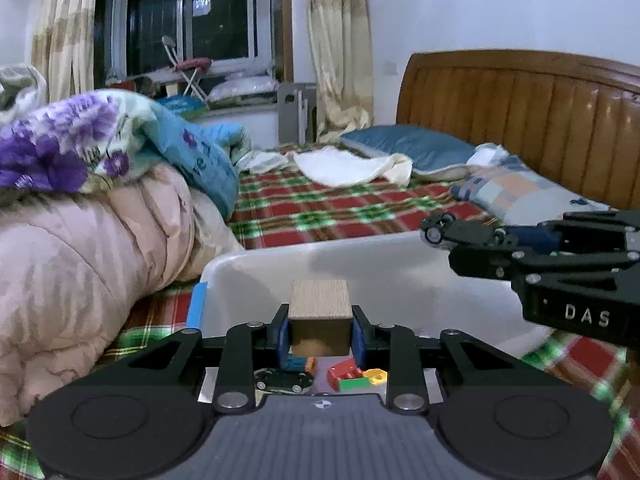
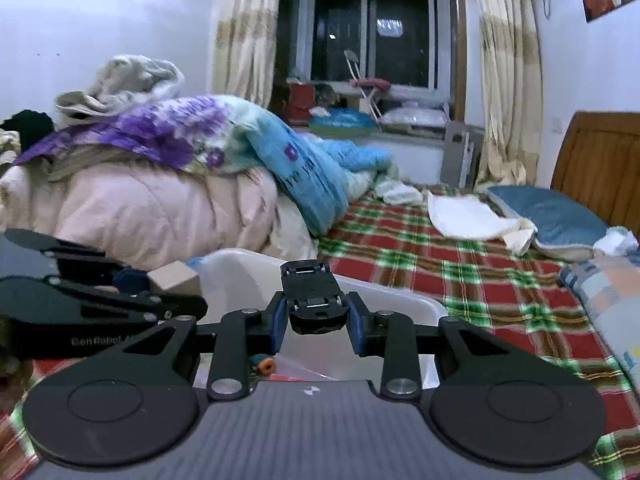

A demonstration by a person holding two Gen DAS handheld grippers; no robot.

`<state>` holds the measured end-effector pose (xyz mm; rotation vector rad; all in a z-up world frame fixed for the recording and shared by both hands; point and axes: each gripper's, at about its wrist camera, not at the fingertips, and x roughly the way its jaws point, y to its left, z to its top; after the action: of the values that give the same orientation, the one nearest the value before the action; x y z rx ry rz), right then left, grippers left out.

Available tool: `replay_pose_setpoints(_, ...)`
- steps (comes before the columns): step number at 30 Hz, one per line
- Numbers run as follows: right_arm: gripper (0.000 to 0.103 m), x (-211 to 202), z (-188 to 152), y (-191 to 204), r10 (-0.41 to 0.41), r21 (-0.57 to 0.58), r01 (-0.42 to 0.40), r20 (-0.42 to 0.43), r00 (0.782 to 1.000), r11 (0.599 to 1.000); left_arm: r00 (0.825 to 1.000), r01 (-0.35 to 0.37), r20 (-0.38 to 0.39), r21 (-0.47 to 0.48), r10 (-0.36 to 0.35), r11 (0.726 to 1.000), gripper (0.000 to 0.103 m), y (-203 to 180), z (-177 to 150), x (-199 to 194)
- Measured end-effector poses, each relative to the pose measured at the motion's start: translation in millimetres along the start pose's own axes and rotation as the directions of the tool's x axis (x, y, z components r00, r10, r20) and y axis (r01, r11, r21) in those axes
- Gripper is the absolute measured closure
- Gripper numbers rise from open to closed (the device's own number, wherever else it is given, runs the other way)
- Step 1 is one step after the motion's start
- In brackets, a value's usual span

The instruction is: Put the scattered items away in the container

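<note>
My left gripper (image 1: 320,330) is shut on a wooden cube (image 1: 319,322) and holds it above the white plastic bin (image 1: 256,272). Inside the bin lie a black toy car (image 1: 284,381), red, green and yellow bricks (image 1: 354,374) and a blue-orange piece. My right gripper (image 2: 318,316) is shut on a black toy car (image 2: 314,300), underside up, over the bin's rim (image 2: 392,294). The right gripper also shows in the left wrist view (image 1: 440,232), holding the car at the bin's right side. The left gripper with the cube shows at left in the right wrist view (image 2: 172,280).
The bin sits on a red-green plaid bedsheet (image 1: 320,208). A pile of pink and purple quilts (image 1: 80,220) rises at the left. Pillows (image 1: 416,148) and a wooden headboard (image 1: 520,120) stand at the right. A window lies behind.
</note>
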<state>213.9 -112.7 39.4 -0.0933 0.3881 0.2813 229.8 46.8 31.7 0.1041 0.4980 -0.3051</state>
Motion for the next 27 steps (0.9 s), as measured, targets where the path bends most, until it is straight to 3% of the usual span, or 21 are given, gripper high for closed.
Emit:
replay_pose_setpoints(6,0.067,35,-14,-6,-0.009,0.003,0.009,-0.081,0.997,1.000,0.997,-0.038,-0.070,-0.030,0.036,0.999,0.069,9,-6,39)
replay_pose_setpoints(8,0.051,39,-18,-7,-0.006,0.017,0.007,-0.097,0.995,1.000,0.995,-0.064,-0.079,-0.028,0.062,0.998,0.059,9,-7,44)
replay_pose_setpoints(11,0.046,38,-20,-6,-0.015,0.014,0.016,-0.093,0.996,1.000,0.994,-0.082,-0.073,-0.016,0.080,0.997,0.045,7,-8,42)
replay_pose_setpoints(16,0.045,25,-7,-6,-0.021,0.024,0.023,-0.058,0.998,0.999,0.992,-0.113,-0.048,0.004,0.113,0.994,0.041,3,2,27)
replay_pose_setpoints(22,0.033,-14,12,3,-0.040,0.001,0.040,0.022,0.999,0.999,0.992,-0.122,0.012,0.009,0.122,0.992,0.033,-4,13,-10)
replay_pose_setpoints(27,0.031,-30,17,9,-0.044,-0.011,0.044,0.037,0.998,0.999,0.990,-0.142,0.025,0.033,0.142,0.989,0.032,-14,14,-33)
